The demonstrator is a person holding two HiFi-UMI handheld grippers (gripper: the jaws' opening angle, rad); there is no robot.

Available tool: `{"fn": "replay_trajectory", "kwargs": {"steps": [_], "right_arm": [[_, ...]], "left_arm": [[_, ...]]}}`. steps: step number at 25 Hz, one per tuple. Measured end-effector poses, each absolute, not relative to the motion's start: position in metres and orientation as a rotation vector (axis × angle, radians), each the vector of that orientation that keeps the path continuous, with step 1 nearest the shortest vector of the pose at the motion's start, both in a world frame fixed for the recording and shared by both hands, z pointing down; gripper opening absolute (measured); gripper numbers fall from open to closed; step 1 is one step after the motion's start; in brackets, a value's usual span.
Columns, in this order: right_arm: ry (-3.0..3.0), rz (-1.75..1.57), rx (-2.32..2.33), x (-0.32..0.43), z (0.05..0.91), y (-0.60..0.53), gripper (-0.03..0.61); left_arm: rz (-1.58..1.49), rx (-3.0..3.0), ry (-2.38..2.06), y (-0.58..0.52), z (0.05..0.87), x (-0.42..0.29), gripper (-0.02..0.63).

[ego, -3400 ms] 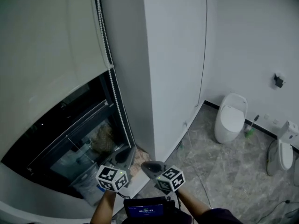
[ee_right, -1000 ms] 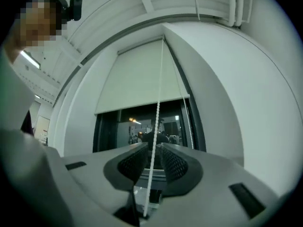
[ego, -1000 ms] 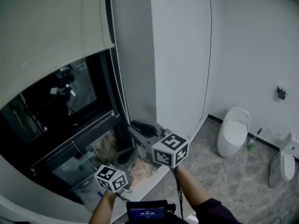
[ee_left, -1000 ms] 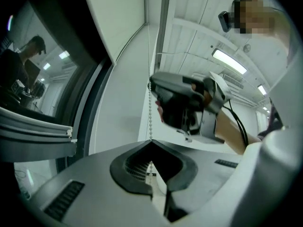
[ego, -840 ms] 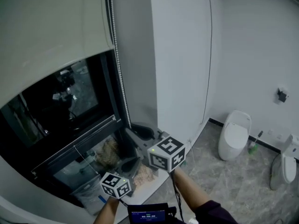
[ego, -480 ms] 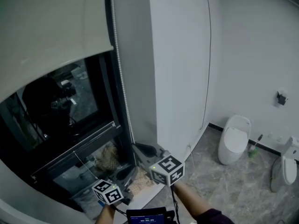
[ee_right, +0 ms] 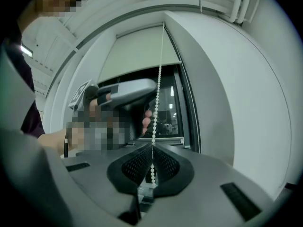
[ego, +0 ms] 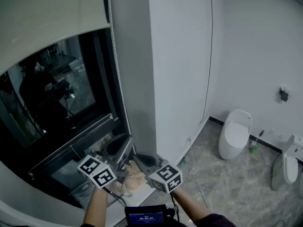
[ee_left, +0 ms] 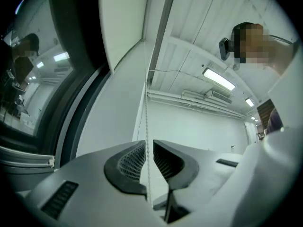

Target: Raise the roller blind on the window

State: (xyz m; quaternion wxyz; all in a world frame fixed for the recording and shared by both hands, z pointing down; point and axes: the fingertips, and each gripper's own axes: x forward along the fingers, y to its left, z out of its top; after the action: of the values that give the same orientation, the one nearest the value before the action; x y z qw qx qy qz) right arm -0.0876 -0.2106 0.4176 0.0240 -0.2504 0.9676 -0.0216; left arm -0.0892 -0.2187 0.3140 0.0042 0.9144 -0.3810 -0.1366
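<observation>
The pale roller blind (ego: 47, 22) hangs high over the dark window (ego: 61, 93), its bottom edge near the top of the head view. A white bead chain (ego: 118, 79) runs down the window's right side. My right gripper (ego: 138, 157) is low at the sill, shut on the chain (ee_right: 157, 89), with beads showing above and below the closed jaws (ee_right: 152, 146). My left gripper (ego: 125, 139) sits just above it. In the left gripper view the chain (ee_left: 146, 103) passes through a narrow gap between the jaws (ee_left: 149, 143), which stand slightly open.
A white wall corner (ego: 180, 56) rises right of the window, with a thin cable (ego: 209, 56) down it. On the grey floor stand a toilet (ego: 234, 131), a green brush (ego: 254, 145) and another white fixture (ego: 286, 157). Rubble (ego: 132, 171) lies on the sill.
The blind's bottom edge has climbed higher, uncovering more glass. My right gripper has come down with the chain. My left gripper has risen to the chain above it.
</observation>
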Motion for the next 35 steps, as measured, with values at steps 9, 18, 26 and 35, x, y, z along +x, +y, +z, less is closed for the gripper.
{"fn": "replay_trajectory", "kwargs": {"steps": [9, 18, 26, 35], "right_arm": [[3.104, -0.279, -0.828, -0.078, 0.51, -0.194, 0.011], [3.08, -0.43, -0.724, -0.068, 0.502, -0.205, 0.014], [2.945, -0.135, -0.688, -0.082, 0.361, -0.242, 0.015], [2.878, -0.062, -0.605, -0.099, 0.307, -0.238, 0.015]], "left_arm": [[-0.255, 2.818, -1.215, -0.223, 0.369, -0.076, 0.011], [-0.15, 2.722, -1.281, -0.224, 0.443, -0.088, 0.011], [-0.048, 2.613, -1.236, -0.217, 0.513, -0.088, 0.011], [0.062, 2.592, -1.233, -0.216, 0.542, -0.089, 0.011]]}}
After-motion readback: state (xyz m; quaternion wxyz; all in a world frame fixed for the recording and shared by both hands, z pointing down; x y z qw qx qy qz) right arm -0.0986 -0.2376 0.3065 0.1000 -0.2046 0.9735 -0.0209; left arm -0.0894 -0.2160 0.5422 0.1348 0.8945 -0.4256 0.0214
